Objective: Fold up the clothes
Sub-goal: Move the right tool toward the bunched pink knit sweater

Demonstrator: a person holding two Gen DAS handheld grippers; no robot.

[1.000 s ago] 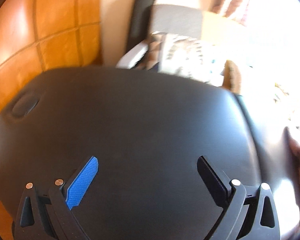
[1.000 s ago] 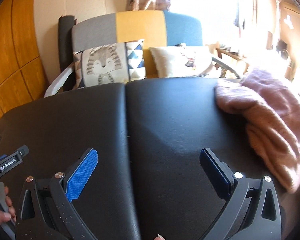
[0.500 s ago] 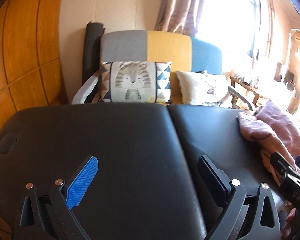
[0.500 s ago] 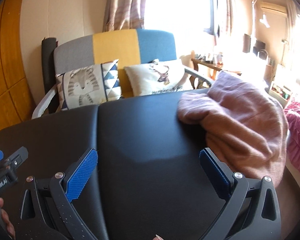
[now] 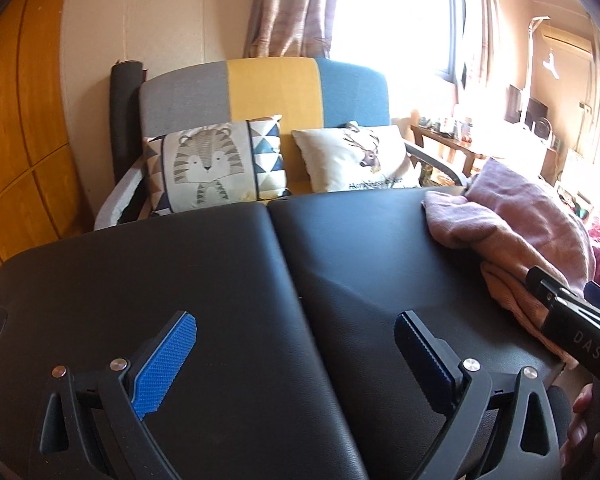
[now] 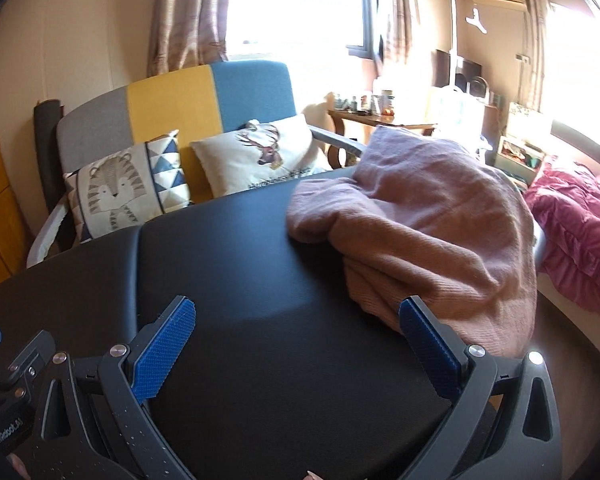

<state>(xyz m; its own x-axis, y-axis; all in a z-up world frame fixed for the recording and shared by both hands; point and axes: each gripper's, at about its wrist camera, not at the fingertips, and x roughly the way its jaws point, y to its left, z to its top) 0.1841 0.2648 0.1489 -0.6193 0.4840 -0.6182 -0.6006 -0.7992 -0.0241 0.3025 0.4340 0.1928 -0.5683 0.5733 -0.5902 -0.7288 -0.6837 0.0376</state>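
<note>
- The left gripper (image 5: 296, 344) was over the black padded table (image 5: 228, 280), with its two blue-padded fingers spread wide and nothing between them
- The right gripper (image 6: 296, 336) was spread wide too, and it held nothing
- A pink knitted sweater (image 6: 428, 224) lay in a crumpled heap on the right end of the table, and its far edge hung over the side
- The right gripper's right finger (image 6: 424, 344) was just in front of the near edge of the sweater, but I could not tell if it touched it
- In the left wrist view, the sweater (image 5: 512, 236) was far over to the right, well apart from the left gripper
- The black body of the right gripper (image 5: 572, 320) showed at the right edge of that view, near the sweater, with a bit of the person's hand (image 5: 580, 416) below it
- The table top had a seam (image 5: 288, 264) down its middle
- Behind the table stood a sofa (image 5: 268, 84) in gray, yellow and blue
- A tiger pillow (image 5: 212, 168) and a white deer pillow (image 5: 356, 160) sat side by side on the sofa
- A dark pink blanket (image 6: 576, 232) lay on a bed past the right end of the table
- Curtains (image 6: 188, 12) hung by a bright window
</note>
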